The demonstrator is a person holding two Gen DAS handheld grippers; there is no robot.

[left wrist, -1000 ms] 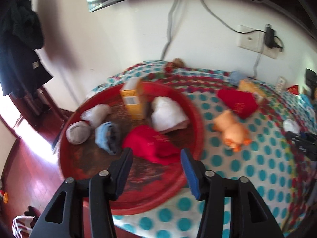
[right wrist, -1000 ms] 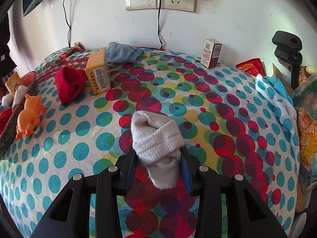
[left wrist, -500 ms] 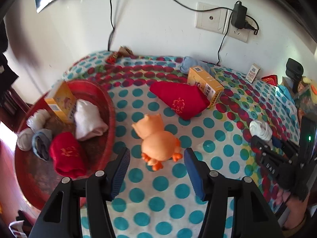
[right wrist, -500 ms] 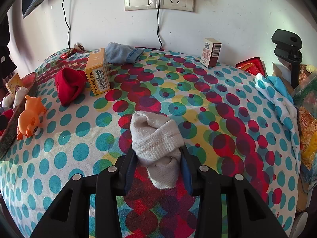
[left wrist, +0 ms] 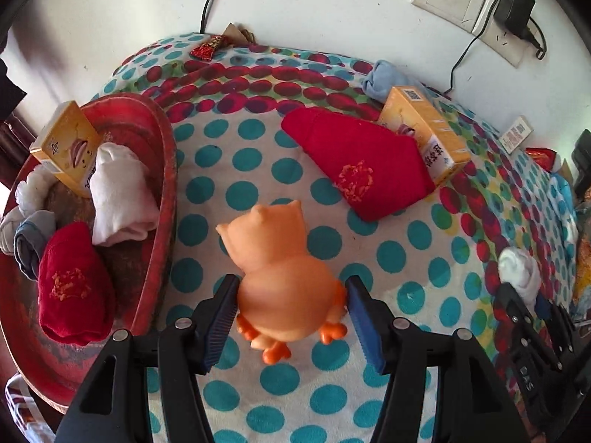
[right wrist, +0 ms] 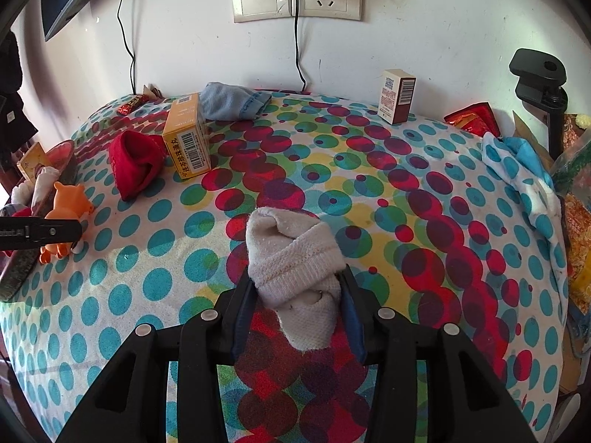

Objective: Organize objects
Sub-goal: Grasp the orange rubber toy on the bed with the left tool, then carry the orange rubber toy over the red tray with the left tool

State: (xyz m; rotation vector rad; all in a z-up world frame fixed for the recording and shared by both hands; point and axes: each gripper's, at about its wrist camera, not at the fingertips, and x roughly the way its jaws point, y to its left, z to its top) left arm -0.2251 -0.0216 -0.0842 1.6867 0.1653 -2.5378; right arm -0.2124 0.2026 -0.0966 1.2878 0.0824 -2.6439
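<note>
The left tongs [left wrist: 291, 313] straddle the orange toy [left wrist: 284, 277], jaws opening; the left pad looks to touch its flank while the right pad stands a sliver off, so the toy lies between them unclamped on the dotted surface [left wrist: 258, 140]. The right tongs [right wrist: 295, 306] have a rolled white sock [right wrist: 295, 265] between their pads, jaws opening, the pads still against its lower part as far as can be seen. Just left of the toy sits the red basin [left wrist: 168, 170], its rim close beside the left tongs. Inside it lie a folded red cloth [left wrist: 74, 288] nearest the camera, a white sock roll [left wrist: 118, 195] behind it, a yellow box [left wrist: 66, 147] leaning at the far wall, and at the left edge a blue-grey roll [left wrist: 31, 243] and pale rolls partly cut off. Beyond the toy on the surface lies a second red cloth [left wrist: 354, 170], touching a second yellow box [left wrist: 421, 136], with a blue sock [left wrist: 380, 77] behind that. Near the wall stands a small brown box [right wrist: 397, 96], well apart from the rest.
</note>
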